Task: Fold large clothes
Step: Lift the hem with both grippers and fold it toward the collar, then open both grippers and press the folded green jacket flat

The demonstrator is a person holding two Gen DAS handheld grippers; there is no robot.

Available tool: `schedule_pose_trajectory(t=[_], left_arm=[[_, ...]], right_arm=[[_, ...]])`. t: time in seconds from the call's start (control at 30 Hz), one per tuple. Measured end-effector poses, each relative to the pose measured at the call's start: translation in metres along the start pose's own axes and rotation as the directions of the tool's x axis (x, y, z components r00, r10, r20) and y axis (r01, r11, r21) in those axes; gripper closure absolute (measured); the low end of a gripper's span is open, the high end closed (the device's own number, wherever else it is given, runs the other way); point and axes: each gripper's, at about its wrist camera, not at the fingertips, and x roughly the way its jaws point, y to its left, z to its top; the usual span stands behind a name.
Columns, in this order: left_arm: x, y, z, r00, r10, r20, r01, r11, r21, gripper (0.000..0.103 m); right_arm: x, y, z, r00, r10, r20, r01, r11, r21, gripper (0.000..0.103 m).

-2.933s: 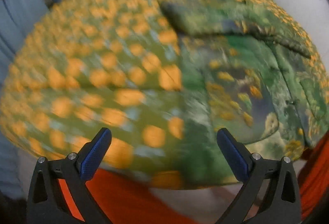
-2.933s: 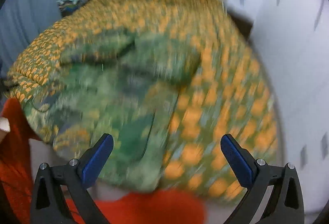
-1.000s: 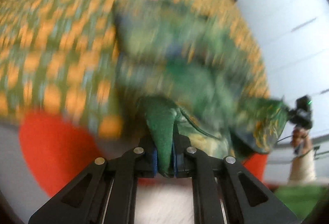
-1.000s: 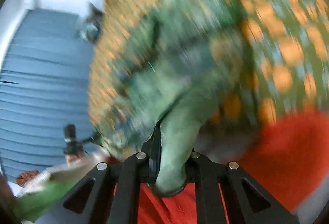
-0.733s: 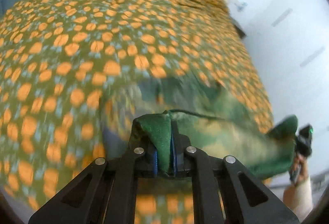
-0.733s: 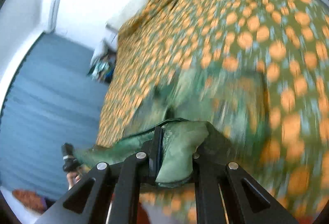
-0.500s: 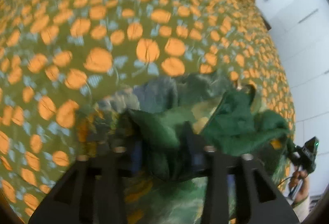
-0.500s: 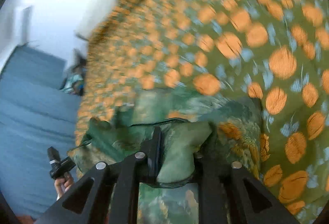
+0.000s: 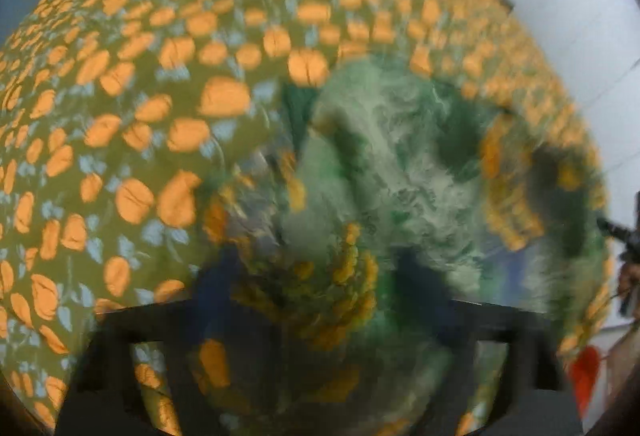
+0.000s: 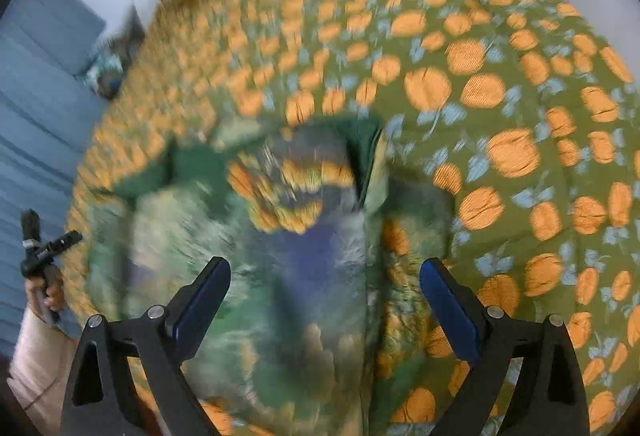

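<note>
Both grippers point steeply down at the bed, seen from above.

Right gripper [image 10: 325,300]: jaws wide apart and opening. Blue pads [image 10: 202,298] stand clear on either side of the cloth; nothing pinched between them. The green patterned garment [image 10: 288,244] lies below, spread flat on the bedspread [image 10: 500,96], its far edge folded over into a dark green band. Whether the fingertips brush the cloth cannot be told.

Left gripper [image 9: 316,292]: badly blurred. Dark fingers show as smears low in the frame, with a gap between them, jaws closing. Garment [image 9: 400,172] bunches up in a yellow and green hump in that gap; whether the pads press on it cannot be told from the blur.

Garment position: on the olive bedspread [image 9: 120,116] with orange spots, toward the near edge of the bed, in a rumpled heap under both tools.

In the right wrist view, at the far left edge, the person's hand [image 10: 46,292] grips the handle of the other tool, pale sleeve [image 10: 36,360] below it. Blue curtain [image 10: 36,108] behind.
</note>
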Motion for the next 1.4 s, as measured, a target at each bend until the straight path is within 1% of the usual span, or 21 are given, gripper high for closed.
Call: schedule_pose_trajectory(t=[0.03, 0.07, 0.13, 0.23, 0.3, 0.37, 0.43, 0.47, 0.5, 0.57, 0.6, 0.7, 0.83, 0.93, 1.0, 1.03, 1.1, 1.17, 1.27, 1.33, 1.4], left_arm=[[0.004, -0.002, -0.002, 1.000, -0.003, -0.016, 0.003, 1.000, -0.018, 0.091], [0.000, -0.005, -0.002, 1.000, 0.025, 0.009, -0.024, 0.998, -0.051, 0.092], [-0.029, -0.005, -0.002, 0.994, 0.023, 0.110, -0.016, 0.998, -0.060, 0.093], [-0.064, -0.003, -0.001, 0.974, 0.024, 0.225, -0.012, 0.999, -0.051, 0.094], [-0.067, -0.011, 0.002, 0.955, 0.064, 0.288, -0.057, 0.998, -0.033, 0.093], [-0.050, -0.016, 0.005, 0.942, 0.114, 0.315, -0.106, 0.994, -0.041, 0.093], [-0.023, -0.011, 0.009, 0.946, 0.150, 0.286, -0.142, 0.989, -0.049, 0.092], [0.000, -0.005, 0.008, 0.956, 0.158, 0.246, -0.147, 0.987, -0.065, 0.091], [0.020, 0.003, 0.006, 0.965, 0.154, 0.210, -0.138, 0.986, -0.090, 0.089], [0.037, 0.015, -0.005, 0.969, 0.112, 0.220, -0.087, 0.989, -0.121, 0.086], [0.037, 0.017, -0.009, 0.966, 0.104, 0.238, -0.076, 0.989, -0.124, 0.085], [0.037, 0.019, -0.013, 0.961, 0.088, 0.263, -0.063, 0.993, -0.102, 0.083], [0.036, 0.014, -0.014, 0.956, 0.102, 0.276, -0.079, 0.992, -0.094, 0.080], [0.030, 0.012, -0.017, 0.950, 0.134, 0.282, -0.110, 0.989, -0.097, 0.064], [0.018, 0.013, -0.014, 0.946, 0.183, 0.267, -0.156, 0.981, -0.117, 0.028], [0.010, 0.014, -0.014, 0.944, 0.203, 0.261, -0.175, 0.977, -0.126, 0.022], [-0.019, 0.013, -0.018, 0.930, 0.227, 0.288, -0.195, 0.971, -0.136, 0.020], [-0.050, 0.006, -0.024, 0.917, 0.216, 0.336, -0.184, 0.975, -0.125, 0.020], [-0.094, -0.033, -0.038, 0.895, 0.142, 0.422, -0.148, 0.989, -0.019, 0.014], [-0.104, -0.065, -0.047, 0.895, 0.065, 0.441, -0.108, 0.991, 0.074, 0.010], [-0.098, -0.111, -0.059, 0.908, -0.039, 0.417, -0.055, 0.976, 0.210, 0.009]], right_arm=[[0.012, 0.005, -0.002, 1.000, -0.016, -0.005, 0.016, 1.000, -0.008, 0.049], [0.019, 0.014, -0.005, 0.996, -0.085, 0.010, 0.085, 0.996, -0.036, 0.071], [0.010, 0.027, -0.008, 0.987, -0.146, 0.063, 0.150, 0.987, -0.065, 0.083], [-0.035, 0.047, -0.008, 0.959, -0.184, 0.214, 0.212, 0.971, -0.114, 0.089], [-0.056, 0.056, -0.006, 0.942, -0.176, 0.287, 0.220, 0.967, -0.131, 0.089], [-0.055, 0.059, -0.002, 0.922, -0.203, 0.330, 0.256, 0.959, -0.126, 0.089], [-0.031, 0.049, 0.003, 0.922, -0.226, 0.315, 0.265, 0.960, -0.086, 0.089], [-0.017, 0.040, 0.006, 0.925, -0.237, 0.296, 0.268, 0.961, -0.065, 0.089], [0.002, 0.031, 0.006, 0.931, -0.249, 0.268, 0.270, 0.962, -0.043, 0.089], [0.041, 0.006, -0.005, 0.948, -0.243, 0.207, 0.245, 0.969, 0.015, 0.087], [0.049, 0.000, -0.010, 0.951, -0.223, 0.216, 0.221, 0.975, 0.032, 0.086], [0.051, -0.006, -0.020, 0.935, -0.198, 0.294, 0.195, 0.980, 0.042, 0.086], [0.051, -0.013, -0.023, 0.938, -0.150, 0.311, 0.141, 0.989, 0.050, 0.086], [0.052, -0.016, -0.025, 0.936, -0.134, 0.324, 0.122, 0.991, 0.056, 0.085], [0.054, -0.018, -0.026, 0.939, -0.108, 0.327, 0.092, 0.994, 0.066, 0.083], [0.051, -0.020, -0.026, 0.941, -0.086, 0.327, 0.066, 0.995, 0.072, 0.079], [0.040, -0.024, -0.027, 0.946, -0.054, 0.321, 0.023, 0.995, 0.100, 0.071], [0.015, -0.025, -0.032, 0.934, -0.049, 0.353, 0.005, 0.992, 0.125, 0.048], [-0.031, -0.014, -0.043, 0.888, -0.098, 0.449, 0.058, 0.993, 0.102, 0.040], [-0.054, -0.001, -0.049, 0.868, -0.103, 0.486, 0.083, 0.995, 0.062, 0.039], [-0.069, 0.013, -0.055, 0.859, -0.079, 0.506, 0.078, 0.997, 0.023, 0.037]])
